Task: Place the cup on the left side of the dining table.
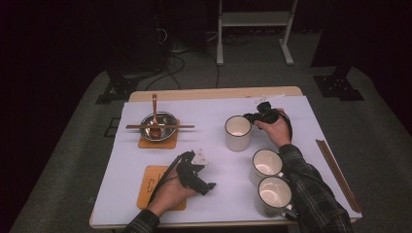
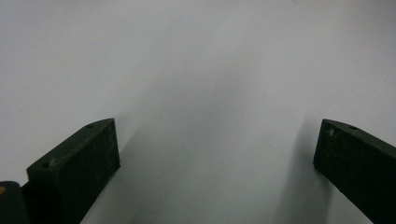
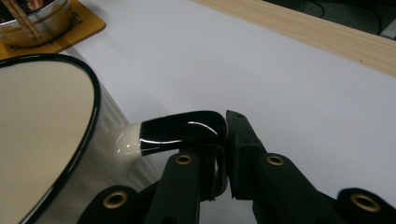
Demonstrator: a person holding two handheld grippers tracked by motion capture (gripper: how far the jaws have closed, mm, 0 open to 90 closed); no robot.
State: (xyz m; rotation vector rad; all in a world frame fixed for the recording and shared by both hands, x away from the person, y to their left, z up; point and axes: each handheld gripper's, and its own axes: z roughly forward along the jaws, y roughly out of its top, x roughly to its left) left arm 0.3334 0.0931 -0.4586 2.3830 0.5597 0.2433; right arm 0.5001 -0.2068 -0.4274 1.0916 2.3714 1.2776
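Note:
A cream enamel mug point(image 1: 238, 132) with a dark rim stands near the middle of the white-covered table. My right gripper point(image 1: 256, 116) is shut on its black handle point(image 3: 182, 130), which sits pinched between the two jaws in the right gripper view. The mug's body point(image 3: 42, 140) takes up the left of that view. My left gripper point(image 1: 206, 180) rests low over the white sheet near the front, by an orange coaster point(image 1: 151, 187). Its jaws stand wide apart, with bare sheet point(image 2: 210, 116) between them.
Two more cream mugs point(image 1: 266, 165) point(image 1: 273, 195) stand at the front right beside my right forearm. A metal bowl point(image 1: 158, 122) with a spoon and chopsticks across it sits on another orange coaster at the back left. Long chopsticks point(image 1: 337, 174) lie along the right edge.

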